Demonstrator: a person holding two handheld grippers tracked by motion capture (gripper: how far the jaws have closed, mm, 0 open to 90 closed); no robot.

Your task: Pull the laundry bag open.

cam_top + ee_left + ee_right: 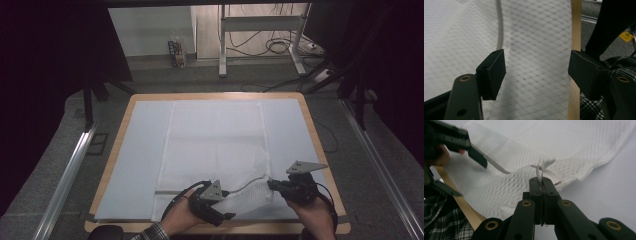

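Note:
A white mesh bag [215, 145] lies flat across the pale sheet on the table, and its near right corner [248, 196] is raised off the sheet. My right gripper [271, 184] is shut on a small white pull tab [540, 167] at the bag's edge, with mesh [564, 142] spreading beyond it. My left gripper [227, 205] is open at the bag's near edge, left of the right one. In its own view the jaws [536, 72] stand wide apart over mesh [534, 37], with a grey zip band [499, 25] running ahead. The left gripper [461, 171] also shows open in the right gripper view.
The wooden table rim [320, 150] frames a pale blue sheet [135, 150]. The near table edge [575, 25] lies close under both hands. A plaid sleeve [591, 110] is at the front. Desk legs [222, 45] and cables [275, 45] stand beyond on the floor.

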